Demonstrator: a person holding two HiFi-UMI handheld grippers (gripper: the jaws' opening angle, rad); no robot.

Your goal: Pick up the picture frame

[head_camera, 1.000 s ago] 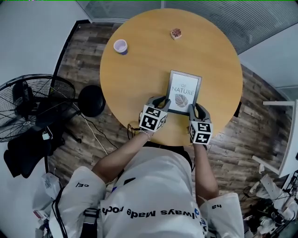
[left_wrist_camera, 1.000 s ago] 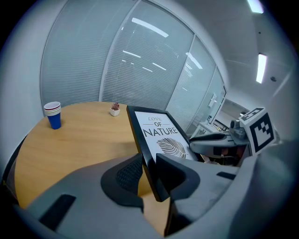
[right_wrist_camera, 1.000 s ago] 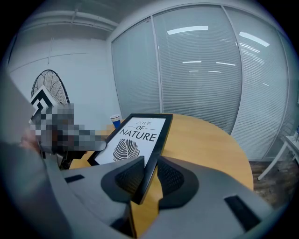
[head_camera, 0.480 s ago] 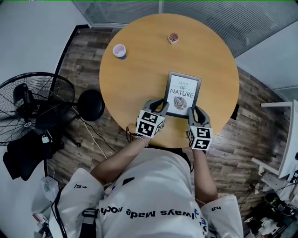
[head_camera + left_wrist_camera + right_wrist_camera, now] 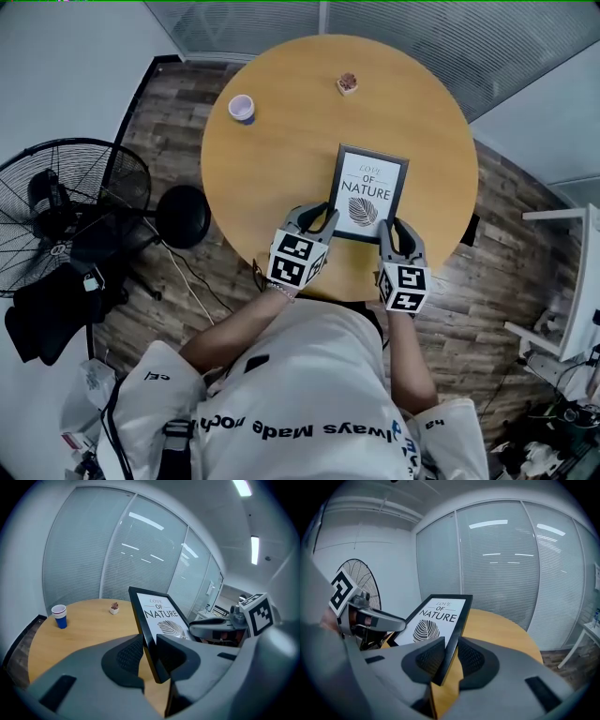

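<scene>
The picture frame (image 5: 367,192) is black-edged with a white print reading "LOVE OF NATURE" and a leaf. It sits over the near half of the round wooden table (image 5: 281,150). My left gripper (image 5: 319,217) is shut on its near left corner, and my right gripper (image 5: 397,232) is shut on its near right corner. In the left gripper view the frame (image 5: 157,616) rises tilted from between the jaws of the left gripper (image 5: 149,648). The right gripper view shows the frame (image 5: 438,620) pinched on its edge by the right gripper (image 5: 450,656), with the tabletop lower behind it.
A blue and white paper cup (image 5: 242,108) and a small potted plant (image 5: 348,83) stand at the table's far side. A black floor fan (image 5: 66,211) and a round black stool (image 5: 184,209) are to the left. Glass walls with blinds close off the back.
Both grippers keep their hold on the frame's near corners. The frame and grippers have shifted slightly towards me and the frame looks a little larger in the head view.
</scene>
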